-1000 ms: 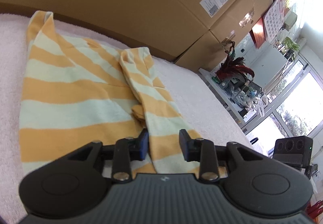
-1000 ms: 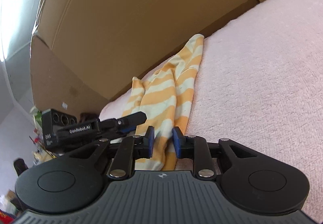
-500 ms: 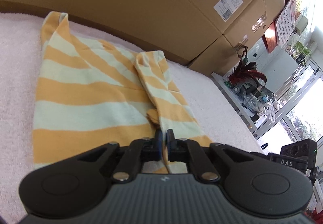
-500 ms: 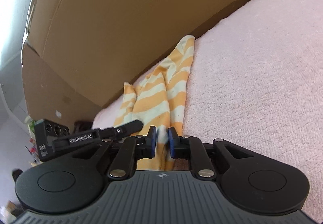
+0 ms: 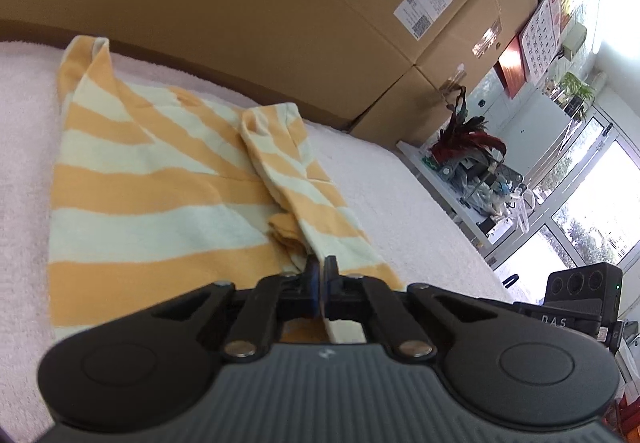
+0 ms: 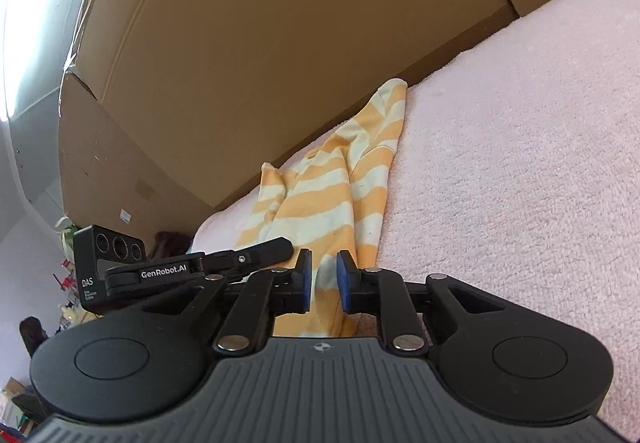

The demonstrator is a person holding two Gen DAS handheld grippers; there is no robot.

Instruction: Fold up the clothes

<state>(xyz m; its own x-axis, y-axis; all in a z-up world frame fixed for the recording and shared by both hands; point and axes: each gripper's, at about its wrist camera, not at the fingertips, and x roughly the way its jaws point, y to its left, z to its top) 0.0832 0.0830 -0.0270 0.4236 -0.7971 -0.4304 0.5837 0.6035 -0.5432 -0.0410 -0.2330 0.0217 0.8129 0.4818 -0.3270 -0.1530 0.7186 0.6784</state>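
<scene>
A garment with orange and pale-green stripes (image 5: 160, 183) lies flat on a pink towel-like cover (image 5: 400, 195), one sleeve folded in over its body. My left gripper (image 5: 321, 275) is at the near hem by that sleeve, its jaws pinched together on the cloth. In the right wrist view the garment (image 6: 320, 195) stretches away from me. My right gripper (image 6: 323, 275) straddles the near edge. Its jaws are closing, a narrow gap still shows, and cloth lies between the blue pads (image 6: 304, 279). The left gripper's body (image 6: 160, 271) sits just to its left.
Large cardboard boxes (image 5: 280, 3) stand along the far edge of the cover (image 6: 500, 163) behind the garment. To the right in the left wrist view are a cluttered white shelf (image 5: 472, 171) and bright windows (image 5: 592, 195). The right gripper's camera block (image 5: 580, 291) shows at the lower right.
My left jaws went from wide apart to pinched shut on the hem. My right jaws narrowed a little around the cloth edge. Both hands stayed roughly in place.
</scene>
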